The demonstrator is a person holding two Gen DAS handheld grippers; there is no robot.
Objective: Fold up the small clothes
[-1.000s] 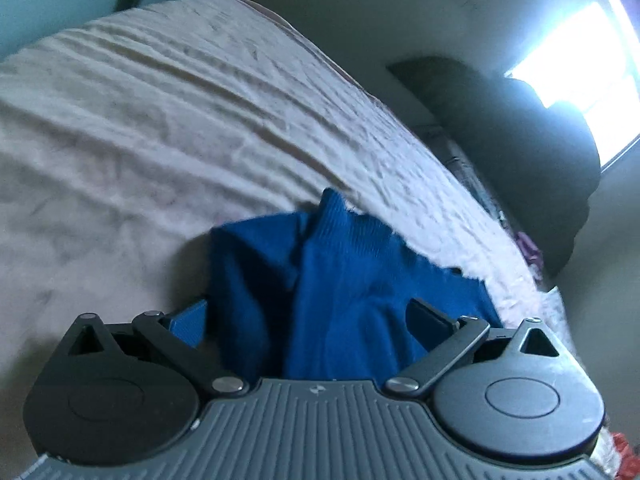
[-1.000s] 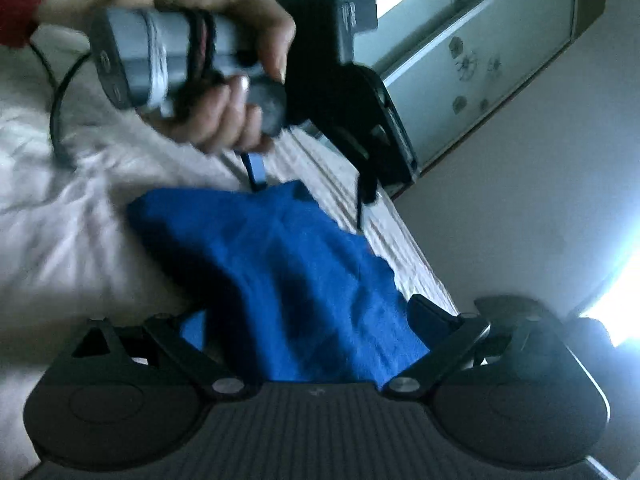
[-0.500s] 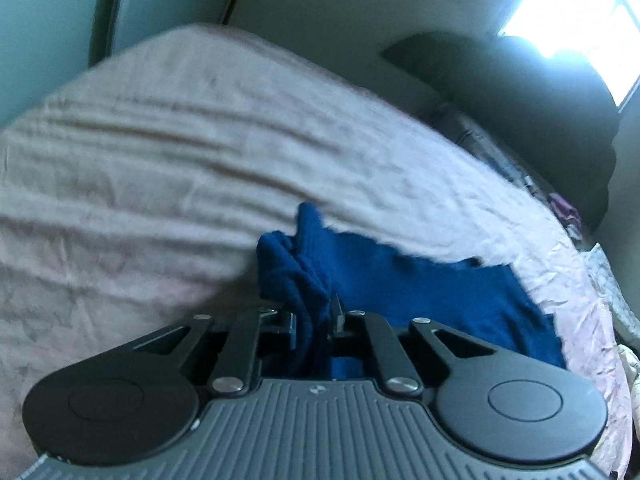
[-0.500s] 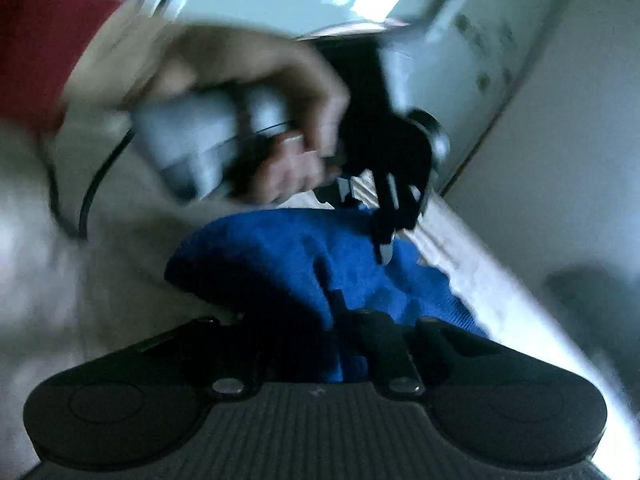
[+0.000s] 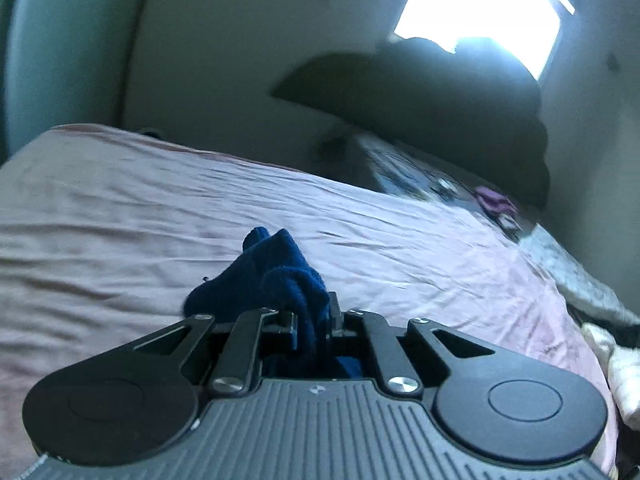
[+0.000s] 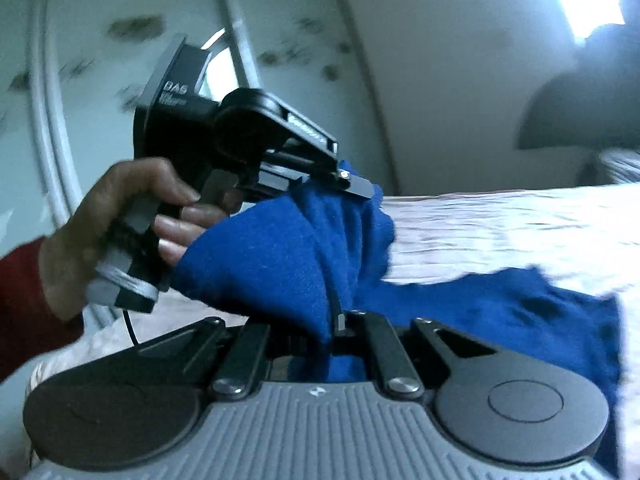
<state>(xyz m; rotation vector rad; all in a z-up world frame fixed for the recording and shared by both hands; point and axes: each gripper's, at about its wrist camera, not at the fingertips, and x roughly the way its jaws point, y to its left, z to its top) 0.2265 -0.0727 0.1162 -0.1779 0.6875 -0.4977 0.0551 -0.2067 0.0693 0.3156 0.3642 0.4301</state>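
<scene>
- Your left gripper [image 5: 314, 320] is clamped on a bunched fold of the blue garment [image 5: 276, 280]; from its own camera the cloth rises as a dark knot right at the fingertips, above the wrinkled pink bedsheet [image 5: 120, 220].
- That view shows none of the garment's spread; it gives you instead the dark hanging cloth [image 5: 432, 108] under the bright window [image 5: 480, 12], and the clutter at the bed's far edge.
- Your right gripper [image 6: 334, 320] is also closed on the blue garment [image 6: 288, 252], the fabric pinched between its fingers and draping up over them.
- Only the right wrist view shows the whole grip: your left hand [image 6: 120, 220] wraps the handle of the left gripper [image 6: 354, 186], whose tip holds the garment's upper edge, lifted off the bedsheet [image 6: 520, 220].
- The same view shows the rest of the garment trailing to the right, lying on the sheet.
- Behind your hand stands a pale patterned wardrobe door [image 6: 120, 40]; it is blurred.
</scene>
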